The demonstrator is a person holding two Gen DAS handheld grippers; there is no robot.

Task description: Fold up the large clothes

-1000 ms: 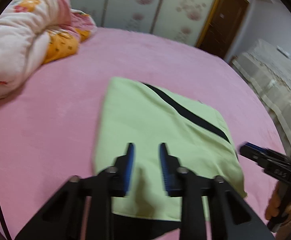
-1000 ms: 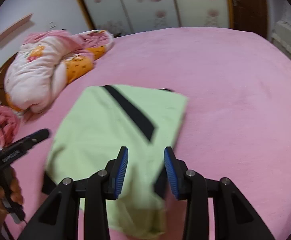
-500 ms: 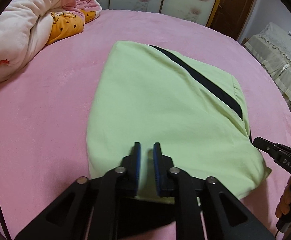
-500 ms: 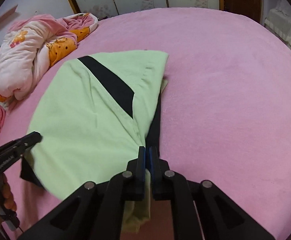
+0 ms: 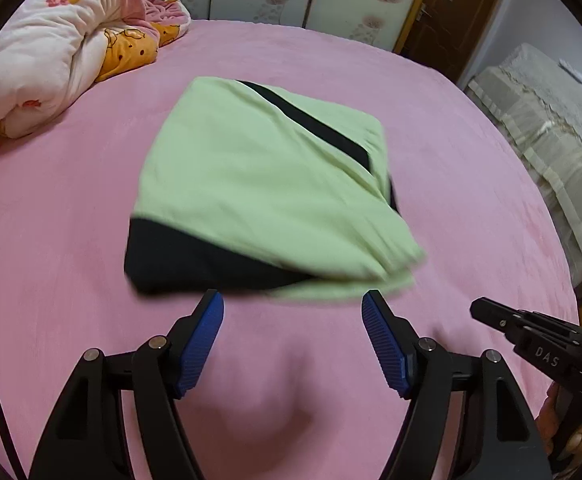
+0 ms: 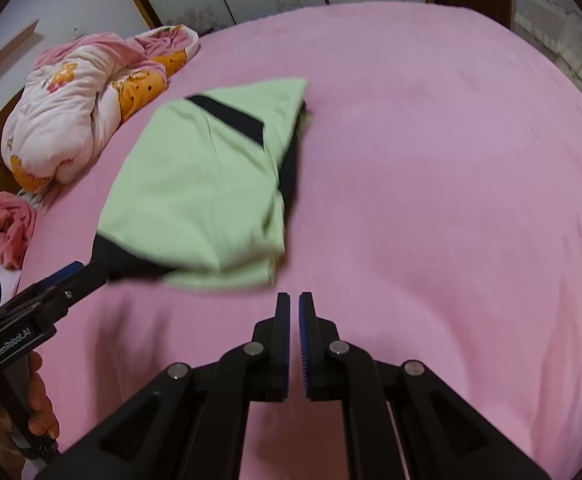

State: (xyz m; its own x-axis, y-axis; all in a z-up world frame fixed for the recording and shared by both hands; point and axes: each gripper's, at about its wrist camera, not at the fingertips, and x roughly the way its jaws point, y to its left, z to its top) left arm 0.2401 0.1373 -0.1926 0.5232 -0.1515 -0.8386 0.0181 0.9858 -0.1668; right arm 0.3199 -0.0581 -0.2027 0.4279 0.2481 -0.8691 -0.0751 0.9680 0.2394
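The left gripper [image 5: 293, 308] hangs over bare sheet just short of the garment, its jaws having just swung wide, nothing between them; the right gripper [image 6: 295, 308] has its blue pads nearly touching and grips nothing, likewise above bare sheet; beyond both tips lies the folded green garment [image 5: 259, 176], black stripe across its top and a black layer showing underneath, flat on the pink bed [image 5: 71, 208]; a rumpled quilt [image 5: 51, 52] sits at the far left corner.
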